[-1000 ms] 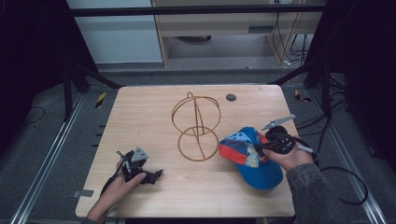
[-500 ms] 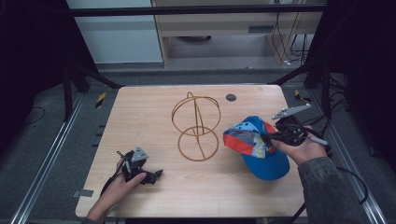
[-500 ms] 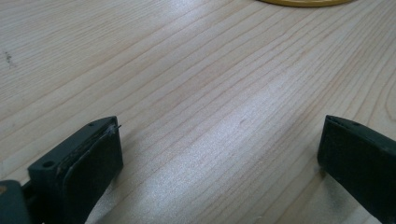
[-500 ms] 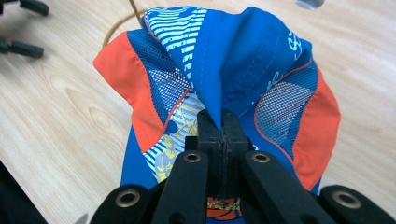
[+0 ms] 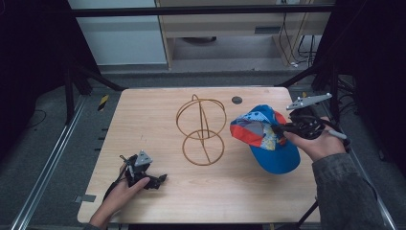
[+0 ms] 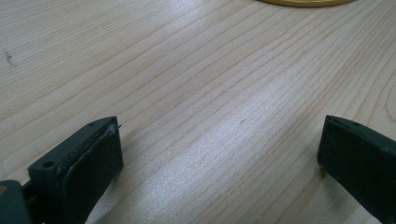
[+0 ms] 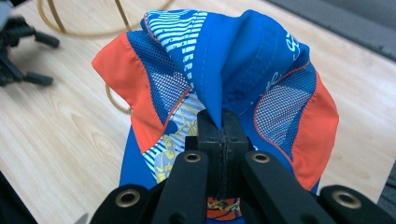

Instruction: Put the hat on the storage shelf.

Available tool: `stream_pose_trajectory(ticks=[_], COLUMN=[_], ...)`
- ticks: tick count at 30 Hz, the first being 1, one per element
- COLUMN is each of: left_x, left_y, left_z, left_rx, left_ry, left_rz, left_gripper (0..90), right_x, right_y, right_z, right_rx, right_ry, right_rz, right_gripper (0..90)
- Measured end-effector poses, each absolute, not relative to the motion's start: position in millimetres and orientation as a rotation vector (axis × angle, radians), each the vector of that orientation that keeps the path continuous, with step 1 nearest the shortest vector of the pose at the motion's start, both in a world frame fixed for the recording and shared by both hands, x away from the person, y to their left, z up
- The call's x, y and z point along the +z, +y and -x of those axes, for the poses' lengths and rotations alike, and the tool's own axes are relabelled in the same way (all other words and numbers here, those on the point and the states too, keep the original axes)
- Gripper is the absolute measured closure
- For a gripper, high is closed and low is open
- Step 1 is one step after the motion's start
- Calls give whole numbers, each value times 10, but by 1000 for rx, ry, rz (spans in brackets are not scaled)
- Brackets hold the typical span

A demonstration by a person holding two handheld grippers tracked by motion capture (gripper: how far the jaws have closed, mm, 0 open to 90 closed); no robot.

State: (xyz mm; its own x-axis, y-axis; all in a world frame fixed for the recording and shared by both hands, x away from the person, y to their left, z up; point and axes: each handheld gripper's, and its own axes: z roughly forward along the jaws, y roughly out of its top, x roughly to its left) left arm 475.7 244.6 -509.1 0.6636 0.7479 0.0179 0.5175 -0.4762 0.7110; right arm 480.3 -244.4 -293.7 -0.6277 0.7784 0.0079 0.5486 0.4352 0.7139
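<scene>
Right gripper (image 7: 219, 135) clamps cap (image 7: 224, 60), seemingly lifted; left gripper (image 5: 143, 179) rests low on table (image 5: 143, 120), jaws apart

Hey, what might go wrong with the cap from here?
The right hand-held gripper pinches just a fold of the cap, so the fabric might slip free. The wire stand sits close beside the cap; a swing toward it might snag or tip it. The left hand-held gripper is open on the table, offering no support.
</scene>
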Motion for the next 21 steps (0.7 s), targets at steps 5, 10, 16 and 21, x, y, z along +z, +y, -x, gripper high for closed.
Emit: stream_pose_trajectory(ticks=[5,10,16,21], left_x=[-5090,-5090,-5090,-5088], left_y=[2448,2447,2447,2448], left_z=[-4759,-4759,-4759,-4759], left_rx=[430,430,429,428], left_ry=[970,970,970,971], left_rz=[-2187,-2187,-2188,-2191], left_gripper=[0,0,0,0], right_x=[-2743,-2502,-2327,-2252], right_y=[-2428,-2371,-2286,-2214], right_z=[-4802,-4827,-4838,-4857], right_rx=[1034,1047,1064,1068], right_ry=[2335,2306,2300,2290], right_rz=[-1107,-1070,-1024,-1004], right_gripper=[899,899,899,899])
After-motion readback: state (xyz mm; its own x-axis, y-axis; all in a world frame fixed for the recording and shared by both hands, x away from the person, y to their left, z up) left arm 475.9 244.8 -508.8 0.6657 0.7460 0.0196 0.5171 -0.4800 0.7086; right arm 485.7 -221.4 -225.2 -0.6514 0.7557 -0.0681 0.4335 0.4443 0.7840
